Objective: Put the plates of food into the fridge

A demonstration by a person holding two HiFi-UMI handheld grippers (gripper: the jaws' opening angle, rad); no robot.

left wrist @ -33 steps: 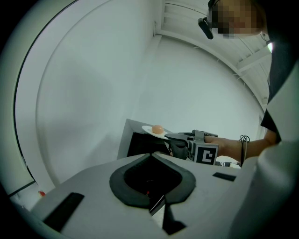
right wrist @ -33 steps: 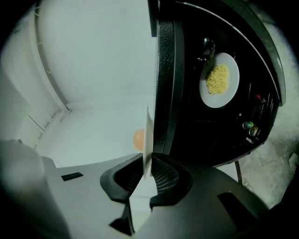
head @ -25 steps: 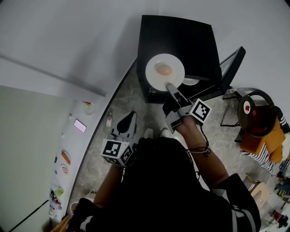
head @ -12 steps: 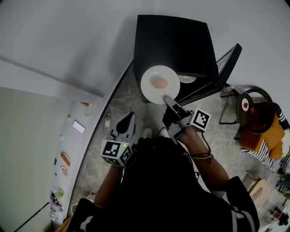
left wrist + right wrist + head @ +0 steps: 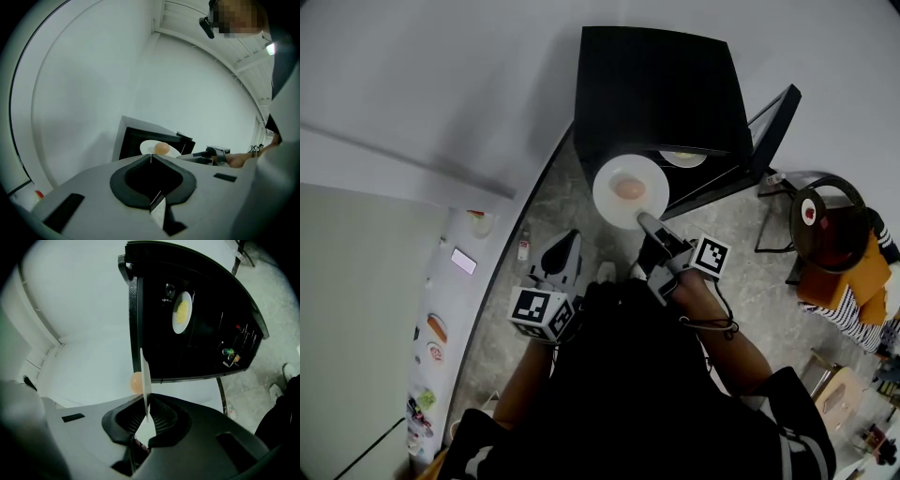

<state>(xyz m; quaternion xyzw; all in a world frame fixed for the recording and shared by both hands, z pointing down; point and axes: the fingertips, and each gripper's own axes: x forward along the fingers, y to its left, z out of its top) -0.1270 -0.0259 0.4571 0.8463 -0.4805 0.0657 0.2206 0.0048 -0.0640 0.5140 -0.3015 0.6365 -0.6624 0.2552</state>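
A white plate [image 5: 628, 190] with one orange lump of food on it hangs in front of the open black fridge [image 5: 656, 84]. My right gripper [image 5: 643, 219] is shut on its near rim. In the right gripper view the plate [image 5: 145, 376] stands edge-on between the pads, the food [image 5: 135, 382] showing to its left. A second plate [image 5: 182, 311] with yellow food lies on a shelf inside the fridge. My left gripper [image 5: 566, 242] hangs low at the left, away from the fridge. In its own view the left gripper [image 5: 150, 158] is shut, nothing between its jaws.
The fridge door [image 5: 773, 122] stands open to the right, with small items in its racks [image 5: 229, 354]. A counter [image 5: 441, 309] with a phone, a bowl and food packs runs along the left. A seated person in striped sleeves [image 5: 862, 319] and a round dark stool [image 5: 825, 230] are at the right.
My right gripper has carried the plate lower, from level with the fridge's top down in front of its opening. The left gripper has stayed where it was.
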